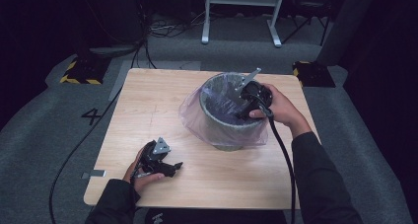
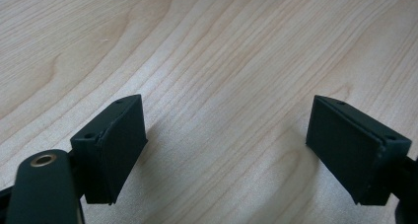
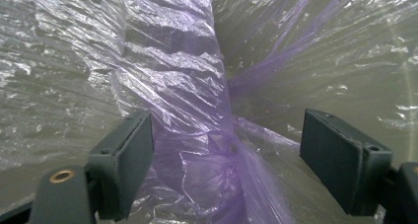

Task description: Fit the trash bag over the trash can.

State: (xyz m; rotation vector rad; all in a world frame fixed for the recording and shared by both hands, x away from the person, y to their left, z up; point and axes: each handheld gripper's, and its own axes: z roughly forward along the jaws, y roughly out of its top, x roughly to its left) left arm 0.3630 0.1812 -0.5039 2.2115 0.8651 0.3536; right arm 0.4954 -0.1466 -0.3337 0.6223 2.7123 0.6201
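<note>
Dark room, grey carpet, cables trailing off behind; we work at a pale wooden table (image 1: pixel 148 110) with visible grain. On its far right part stands a grey bin (image 1: pixel 227 128), round, tapering slightly toward the base, upright. It is lined with a thin translucent purple bag (image 1: pixel 193 116), whose loose edge is folded over the rim and hangs crumpled down the outside, bulging out toward the left. From inside, the bag film (image 3: pixel 187 86) looks crinkled and shiny, gathered into a thick twisted fold running down the middle, the purple deepest where the layers bunch.

Our right gripper (image 1: pixel 246 108) dips into the bin's mouth from the right side. Its jaws stand spread wide, one on either side of the gathered fold, pinching nothing.

Our left gripper (image 1: pixel 170 168) rests low at the near left of the table, well apart from the bin. Its jaws are spread too, bare wood between them.
</note>
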